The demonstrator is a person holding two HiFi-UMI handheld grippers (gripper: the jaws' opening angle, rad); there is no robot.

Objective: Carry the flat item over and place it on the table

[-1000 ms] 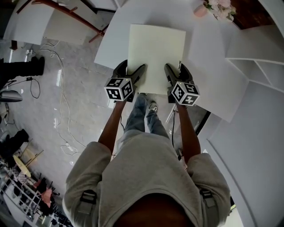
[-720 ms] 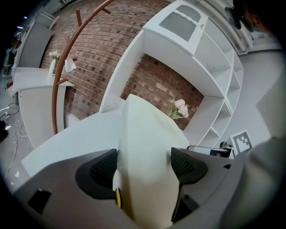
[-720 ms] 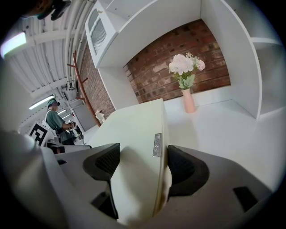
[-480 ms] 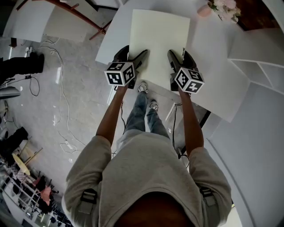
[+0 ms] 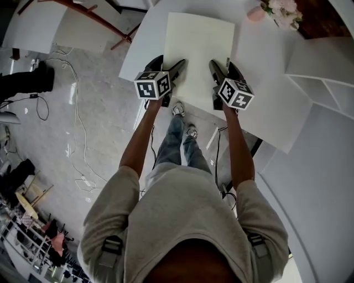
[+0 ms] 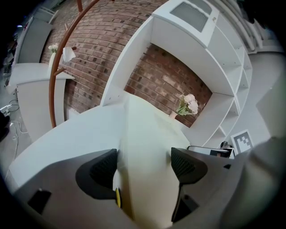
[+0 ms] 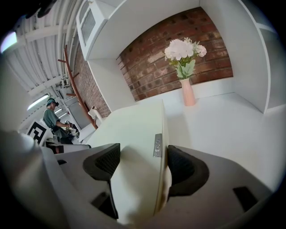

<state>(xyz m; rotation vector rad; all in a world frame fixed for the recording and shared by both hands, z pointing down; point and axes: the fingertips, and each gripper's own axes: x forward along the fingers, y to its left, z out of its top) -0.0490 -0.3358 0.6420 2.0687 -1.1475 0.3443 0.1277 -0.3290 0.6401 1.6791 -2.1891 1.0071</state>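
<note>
Over the white table [image 5: 142, 52], the left gripper [image 5: 176, 68] is clamped on the near edge of the cream flat panel [image 5: 199, 47]. The right gripper [image 5: 215, 69] grips the same edge, and a pink vase [image 5: 250, 13] stands at the table's far right.

The flat panel [image 5: 198, 52] is pale cream, the table [image 5: 141, 55] white, the vase [image 7: 188, 92] pink, its flowers [image 7: 183, 48] pale pink, the brick wall [image 7: 147, 67] reddish-brown.

- Lab or studio mock-up by the look of it — not an actual home
- Loose cables [image 5: 83, 179] trailing over bare grey floor [image 5: 105, 121]
- White shelves [image 6: 230, 78], brick wall [image 7: 156, 58], one flower vase [image 7: 187, 91]
</note>
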